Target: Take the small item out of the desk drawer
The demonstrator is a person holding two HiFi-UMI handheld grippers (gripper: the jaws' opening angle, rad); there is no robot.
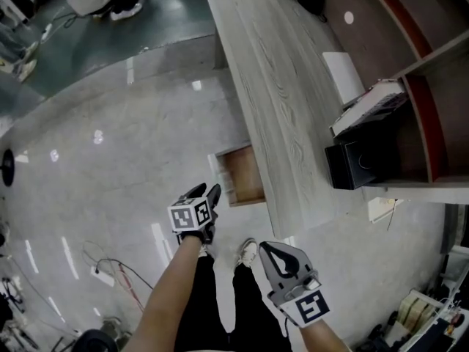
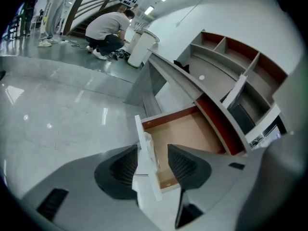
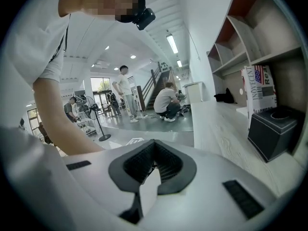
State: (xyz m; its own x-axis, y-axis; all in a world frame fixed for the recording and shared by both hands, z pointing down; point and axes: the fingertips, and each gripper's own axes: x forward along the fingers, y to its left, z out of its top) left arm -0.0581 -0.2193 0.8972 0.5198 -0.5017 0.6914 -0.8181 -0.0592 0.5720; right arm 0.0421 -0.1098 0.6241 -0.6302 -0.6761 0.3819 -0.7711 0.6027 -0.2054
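While the drawer (image 2: 187, 134) stands open beneath the desk (image 1: 278, 94), its smooth tan wooden floor is in view, but whether the small item lies on it cannot be told. The left gripper (image 2: 151, 165) has its ribbed black jaws spread apart, one on either side of the drawer's flat white front panel (image 2: 144, 153). The right gripper (image 3: 153, 148) is held near the desk's edge, jaws pressed together with nothing between them. On the grey wood-grain desktop, a matte black box (image 3: 276, 129) stands before a book (image 3: 262, 93) printed with stars and stripes; its lettering is too small to read.
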